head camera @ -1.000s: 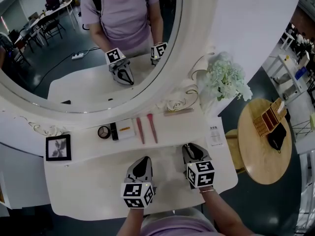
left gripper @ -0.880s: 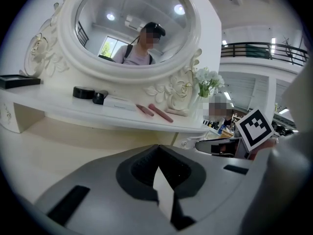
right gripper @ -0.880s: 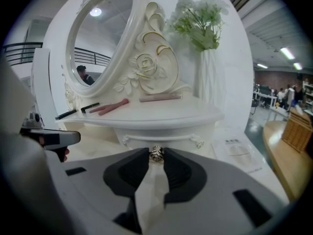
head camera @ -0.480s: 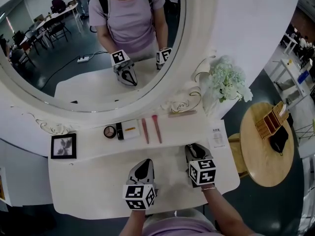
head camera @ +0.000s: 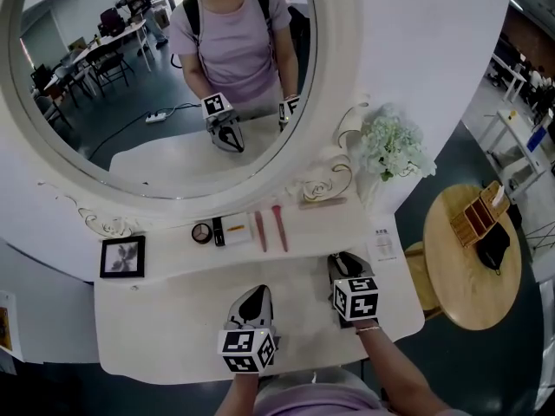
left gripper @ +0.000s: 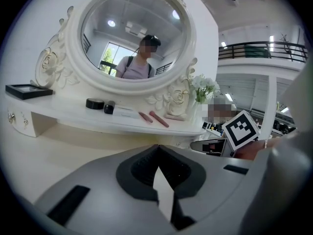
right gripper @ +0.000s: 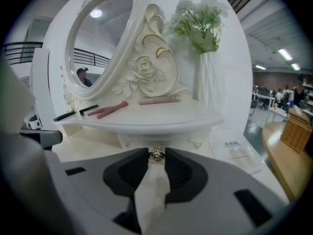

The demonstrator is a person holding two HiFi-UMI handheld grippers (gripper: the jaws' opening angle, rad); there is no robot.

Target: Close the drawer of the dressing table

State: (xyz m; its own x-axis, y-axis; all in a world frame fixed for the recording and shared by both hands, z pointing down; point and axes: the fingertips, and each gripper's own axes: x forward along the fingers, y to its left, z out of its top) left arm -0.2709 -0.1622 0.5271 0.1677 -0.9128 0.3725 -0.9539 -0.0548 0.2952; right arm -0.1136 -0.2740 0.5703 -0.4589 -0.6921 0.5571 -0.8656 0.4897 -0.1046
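R claw (right gripper: pixel 156 152) seems clamped on drawer knob (right gripper: pixel 156 155)

Head view looks steeply down; both gripper views face the dressing table (head camera: pixel 173 328), low, close

A large open office hall: desks (head camera: pixel 130 31), office chairs (head camera: pixel 94 59), mezzanine railing (left gripper: pixel 264 48), ceiling strip lights (right gripper: pixel 285 54).

Your right gripper (head camera: pixel 347 258) hides the drawer knob (right gripper: pixel 156 154) from the head view, and the print on the card (head camera: pixel 379 243) is too small to read.
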